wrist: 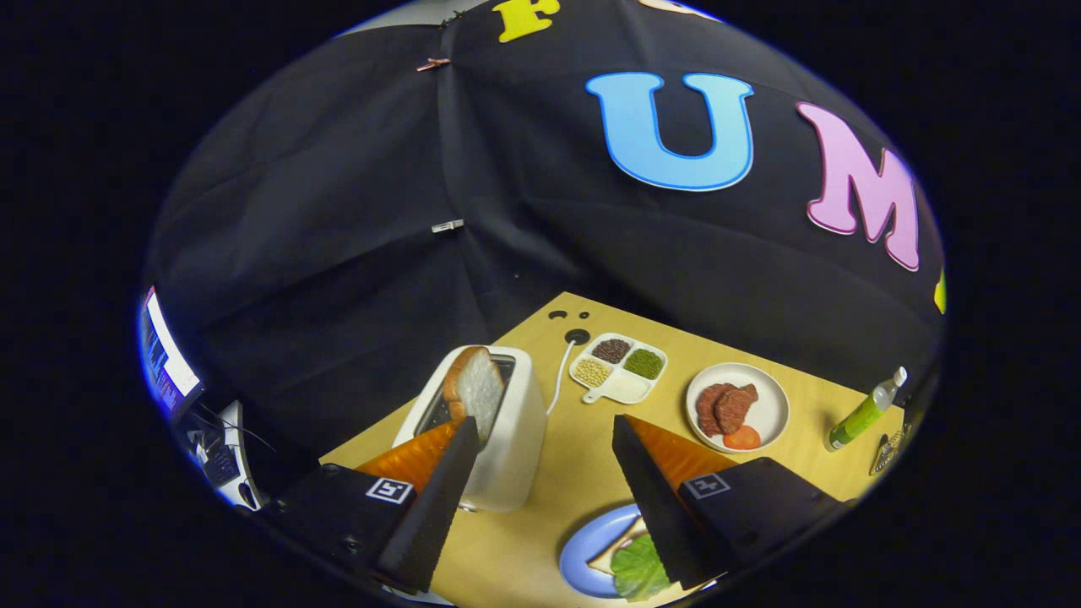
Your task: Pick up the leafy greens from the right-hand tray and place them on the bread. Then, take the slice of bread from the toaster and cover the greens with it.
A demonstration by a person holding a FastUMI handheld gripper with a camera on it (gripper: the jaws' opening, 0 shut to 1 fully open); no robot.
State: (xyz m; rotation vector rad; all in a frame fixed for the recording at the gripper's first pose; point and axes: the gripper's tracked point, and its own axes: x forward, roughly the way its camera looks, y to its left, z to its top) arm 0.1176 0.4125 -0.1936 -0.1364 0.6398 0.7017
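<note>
Now my gripper [540, 473] was wide open, holding nothing, so it could reach the bread slice [475, 390] in the toaster [507, 439]; greens [639, 567] already lay on the blue plate [583, 549].

Table top [583, 473] is a pale yellowish wood. The toaster [507, 431] is cream-white, and the bread slice [475, 390] in it has a tan crust and white crumb. Blue plate [583, 545] with bright green leafy greens [639, 567]. White plate [764, 418] — reddish-brown meat [725, 407], red tomato slice [742, 437]. White divided dish [621, 369] — dark brown, green, yellowish grains. Lime-green bottle [863, 414], white cap.
</note>
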